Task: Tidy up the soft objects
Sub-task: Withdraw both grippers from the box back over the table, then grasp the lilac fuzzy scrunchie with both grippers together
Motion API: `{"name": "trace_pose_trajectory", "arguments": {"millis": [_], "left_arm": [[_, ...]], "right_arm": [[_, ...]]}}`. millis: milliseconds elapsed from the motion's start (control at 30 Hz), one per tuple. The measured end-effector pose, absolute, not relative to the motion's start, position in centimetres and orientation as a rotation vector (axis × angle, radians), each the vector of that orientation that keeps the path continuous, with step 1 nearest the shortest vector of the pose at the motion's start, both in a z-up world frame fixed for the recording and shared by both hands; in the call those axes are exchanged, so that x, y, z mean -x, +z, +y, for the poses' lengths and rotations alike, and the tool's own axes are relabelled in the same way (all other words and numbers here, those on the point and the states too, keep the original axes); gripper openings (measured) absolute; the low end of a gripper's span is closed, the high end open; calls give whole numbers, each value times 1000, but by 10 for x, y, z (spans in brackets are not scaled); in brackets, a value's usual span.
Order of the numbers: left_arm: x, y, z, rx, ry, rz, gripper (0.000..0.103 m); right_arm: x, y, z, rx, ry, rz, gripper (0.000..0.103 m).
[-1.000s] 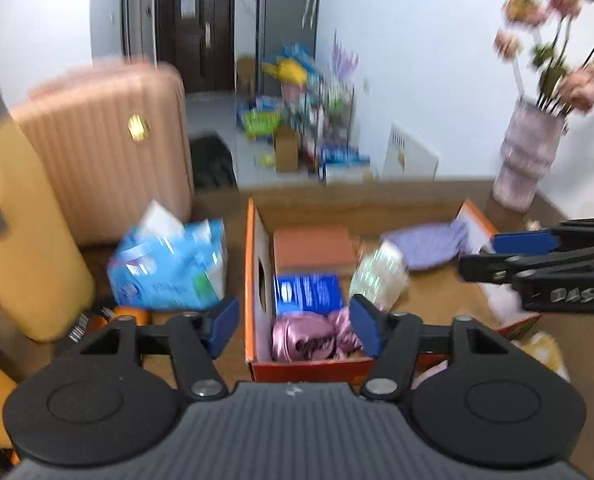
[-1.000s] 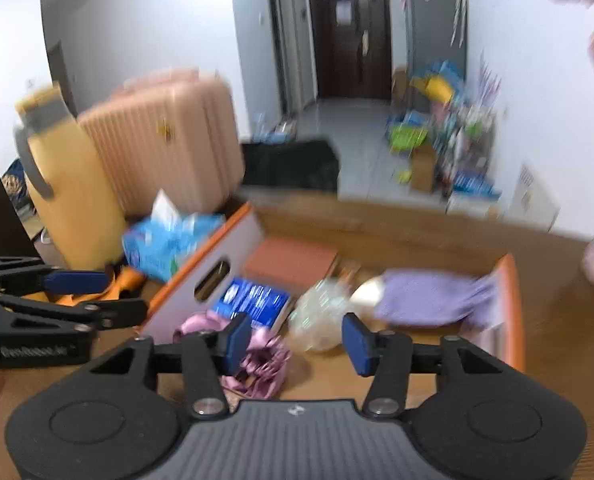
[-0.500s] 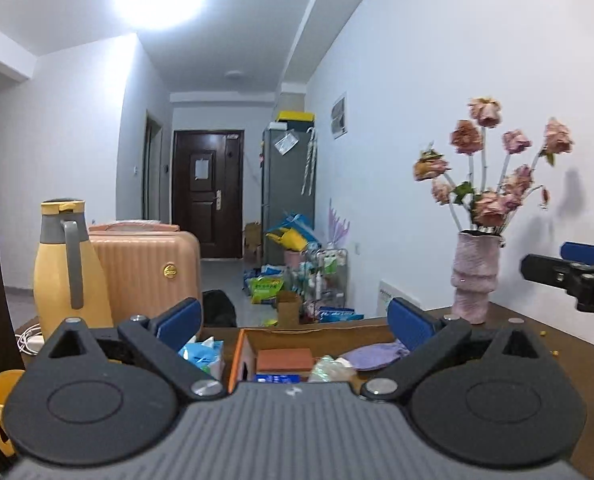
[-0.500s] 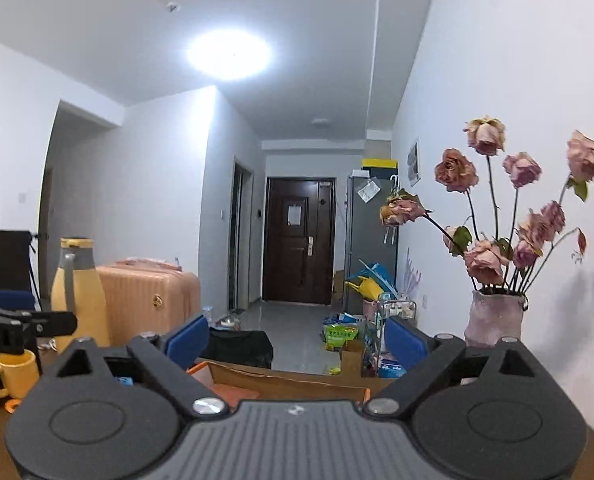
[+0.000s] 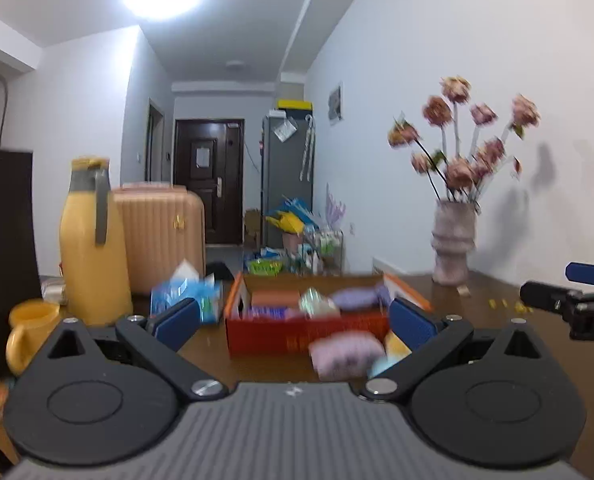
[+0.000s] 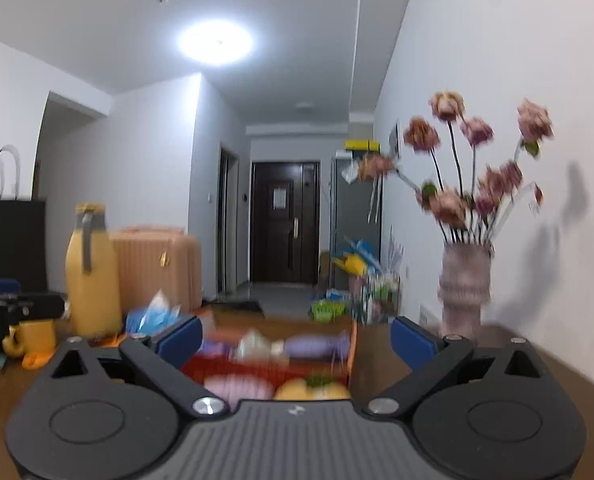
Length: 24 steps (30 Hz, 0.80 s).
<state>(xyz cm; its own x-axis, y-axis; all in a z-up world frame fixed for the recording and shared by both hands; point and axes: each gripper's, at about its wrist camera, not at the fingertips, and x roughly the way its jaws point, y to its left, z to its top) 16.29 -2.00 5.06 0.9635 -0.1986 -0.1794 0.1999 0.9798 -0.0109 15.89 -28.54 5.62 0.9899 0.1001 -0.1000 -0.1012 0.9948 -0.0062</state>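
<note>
I had both tongs spread wide and holding nothing: the left gripper point(image 5: 293, 320) and the right gripper point(image 6: 295, 338) each showed 2 blue pads far apart over the brown table point(image 5: 493, 296). From the left wrist view, closest in, a blurred pink soft bundle point(image 5: 345, 354) lay on the table just in front of the orange box point(image 5: 297, 338), with a yellow soft item point(image 5: 397, 347) beside it toward the right. The box sat around the middle of the table, and inside it I made out a purple cloth point(image 5: 357, 298), a crinkled clear packet point(image 5: 317, 303) and a flat reddish-brown piece point(image 5: 275, 298), all too smeared for detail. Just left of the box stood a blue tissue pack point(image 5: 185, 292). Toward the table's left edge were a yellow mug point(image 5: 29, 328) and a tall yellow jug point(image 5: 91, 240). Toward the far right corner a pale vase of dried roses point(image 5: 455, 244) stood against the wall. Beyond the table's far edge a peach suitcase point(image 5: 161, 236) stood upright, and a dark door point(image 5: 209, 180) closed the hallway.
</note>
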Motion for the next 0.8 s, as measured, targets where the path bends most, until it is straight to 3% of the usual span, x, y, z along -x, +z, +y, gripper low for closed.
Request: {"name": "trace_pose_trajectory", "arguments": {"millis": [200,533,633,700,767,800], "left_arm": [[-141,22,-20,-8,-210,271,103],[-198,13,-29,36,-209,353,103],[-240,9,-33,58,-212,384,102],[-275,7,-38,77,-227,414,97],[-311,1,-43,102,-259,459,79],[-332,-4,-46,119,-286,497,76]], "right_arm": [[-106,6,-281,-30,110,196,102],[-148,6,-278,-74,124,237,100],[-183,7,-277,-91,166,284,92],[-213,9,-277,-110,185,316,79],[-252,10,-275,-133,204,369,63],[-273,9,-274,-147,212,390,53]]}}
